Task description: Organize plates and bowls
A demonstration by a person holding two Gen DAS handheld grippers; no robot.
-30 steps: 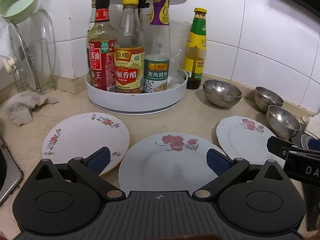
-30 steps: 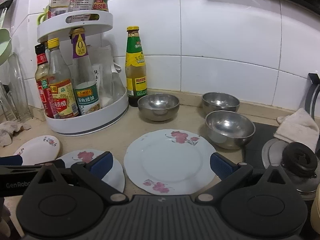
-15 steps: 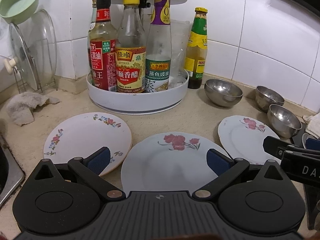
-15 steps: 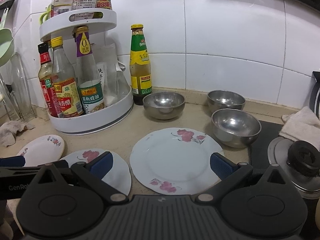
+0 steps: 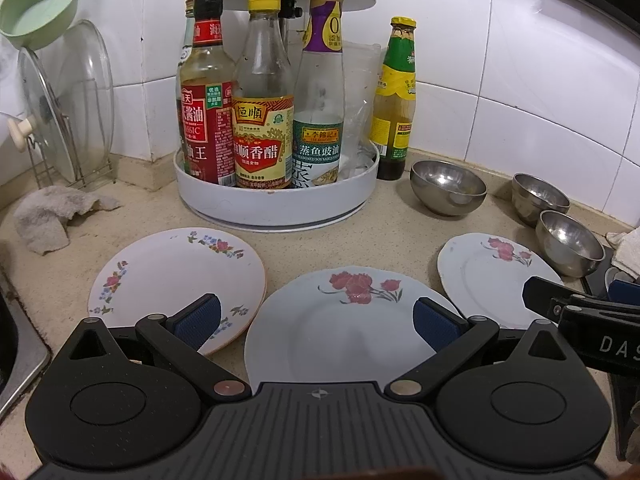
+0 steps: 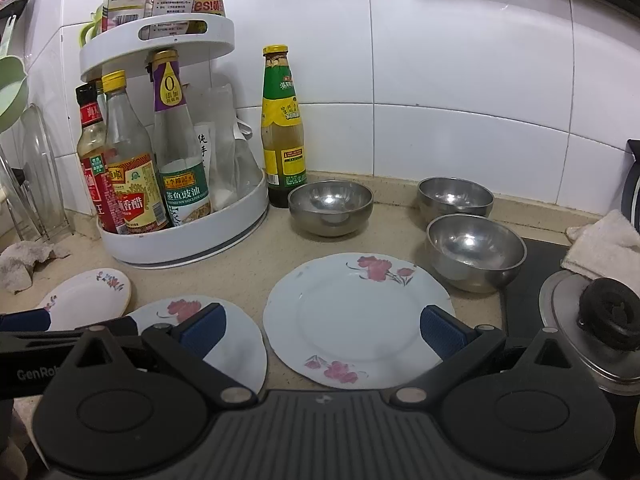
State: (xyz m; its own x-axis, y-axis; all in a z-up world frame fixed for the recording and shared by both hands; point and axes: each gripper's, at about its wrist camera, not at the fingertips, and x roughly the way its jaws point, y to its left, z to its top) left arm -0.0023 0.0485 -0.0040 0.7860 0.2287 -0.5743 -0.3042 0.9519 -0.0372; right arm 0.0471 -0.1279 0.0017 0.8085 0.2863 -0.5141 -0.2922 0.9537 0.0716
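Three flowered white plates lie flat on the counter: a left plate (image 5: 176,280), a middle plate (image 5: 344,332) and a right plate (image 5: 492,276). In the right wrist view they show as left (image 6: 86,294), middle (image 6: 228,336) and right (image 6: 356,316). Three steel bowls stand upright behind them: one by the green bottle (image 6: 330,208), two at the right (image 6: 454,196) (image 6: 476,252). My left gripper (image 5: 316,320) is open and empty above the middle plate. My right gripper (image 6: 320,330) is open and empty above the right plate.
A white two-tier turntable (image 5: 276,204) with sauce bottles stands at the back. A green-labelled bottle (image 6: 282,128) stands beside it. A lid rack (image 5: 60,120) and a rag (image 5: 52,216) are at the left, a sink edge (image 5: 20,360) lower left. A stove with a pot lid (image 6: 592,320) and a cloth (image 6: 604,244) are at the right.
Both grippers have shifted slightly, so the plates and bowls sit a little differently in view. Both stay open and empty. No dish has moved.
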